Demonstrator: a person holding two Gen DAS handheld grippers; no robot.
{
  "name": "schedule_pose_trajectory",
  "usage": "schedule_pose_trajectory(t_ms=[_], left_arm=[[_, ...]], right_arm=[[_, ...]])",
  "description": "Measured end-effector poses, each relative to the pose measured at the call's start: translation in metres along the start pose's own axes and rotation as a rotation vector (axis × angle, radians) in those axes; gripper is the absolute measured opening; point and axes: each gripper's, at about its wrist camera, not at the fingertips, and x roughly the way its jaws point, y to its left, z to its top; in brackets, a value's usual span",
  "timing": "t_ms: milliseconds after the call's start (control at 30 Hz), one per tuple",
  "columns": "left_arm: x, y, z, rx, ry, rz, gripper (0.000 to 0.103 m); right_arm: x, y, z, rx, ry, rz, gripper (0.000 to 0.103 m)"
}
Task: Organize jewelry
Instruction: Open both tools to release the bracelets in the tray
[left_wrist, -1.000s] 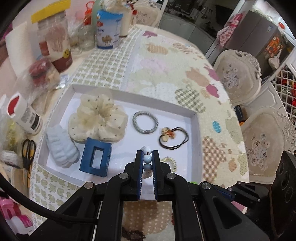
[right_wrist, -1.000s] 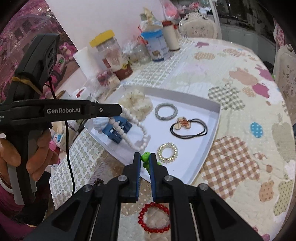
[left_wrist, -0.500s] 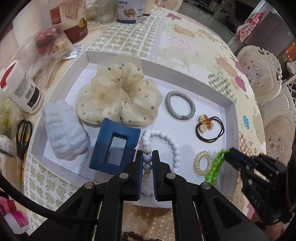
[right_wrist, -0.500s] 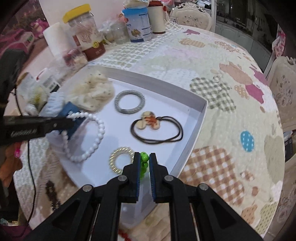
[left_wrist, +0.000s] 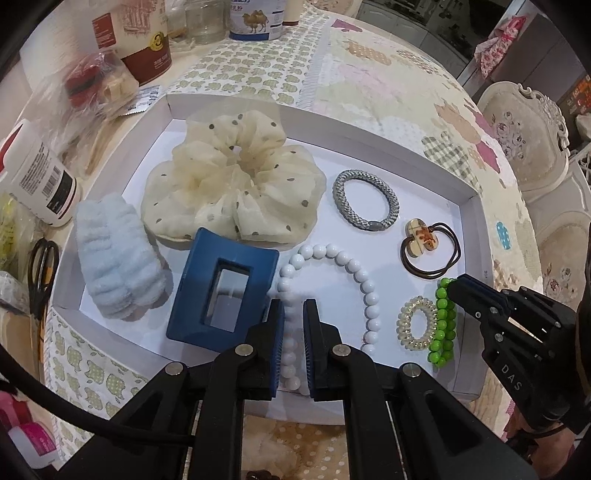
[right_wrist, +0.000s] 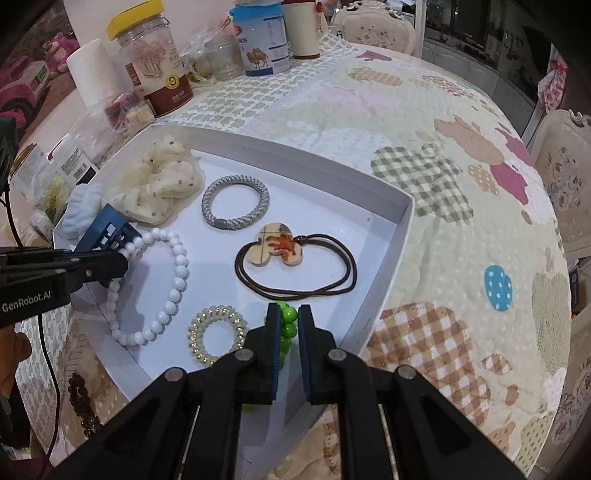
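A white tray (left_wrist: 369, 133) holds hair ties and bracelets. My left gripper (left_wrist: 293, 314) is shut on a white bead bracelet (left_wrist: 334, 253), whose loop lies on the tray floor beside a blue claw clip (left_wrist: 225, 291). In the right wrist view the same left gripper (right_wrist: 122, 262) comes in from the left with the white bead bracelet (right_wrist: 181, 271). My right gripper (right_wrist: 289, 312) is shut on a green bead bracelet (right_wrist: 286, 330) at the tray's (right_wrist: 402, 221) near right corner. The green bead bracelet (left_wrist: 443, 325) hangs down beside a clear spiral hair tie (left_wrist: 415, 325).
Also in the tray are a cream dotted scrunchie (left_wrist: 236, 184), a grey braided tie (left_wrist: 365, 205), a brown tie with a charm (left_wrist: 430, 247) and a pale blue fluffy band (left_wrist: 114, 254). Jars and cans (right_wrist: 155, 66) crowd the far left. Scissors (left_wrist: 42, 273) and a dark bead bracelet (right_wrist: 79, 402) lie outside the tray.
Both grippers have come down into the tray. The white bracelet, hanging before, now lies looped on the tray floor. The green bracelet has moved in over the near right corner.
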Motion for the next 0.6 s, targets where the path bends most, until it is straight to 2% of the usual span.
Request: schedule_pose_trajectory(t_ms=[167,300,367,467,600], left_arm=[[0.002,-0.003,0.000,0.012,0.013,0.005,0.001],[0.001,-0.006,0.000,0.020,0.014,-0.007,0.020],[0.000,-0.009,-0.002,0.030,0.009,0.000,0.025],[-0.004,-0.014,-0.004,0.057,-0.005,0.023,0.026],[-0.014,-0.015,-0.010,0.069,-0.040,0.042,0.026]], right_arm=[[-0.003,-0.001,-0.002,0.021,-0.019,-0.008,0.010],[-0.014,-0.005,-0.004,0.064,-0.047,0.013,0.026],[-0.023,-0.005,-0.007,0.087,-0.069,0.032,0.029],[-0.036,-0.003,-0.011,0.104,-0.099,0.045,0.031],[-0.054,0.000,-0.018,0.132,-0.141,0.055,0.041]])
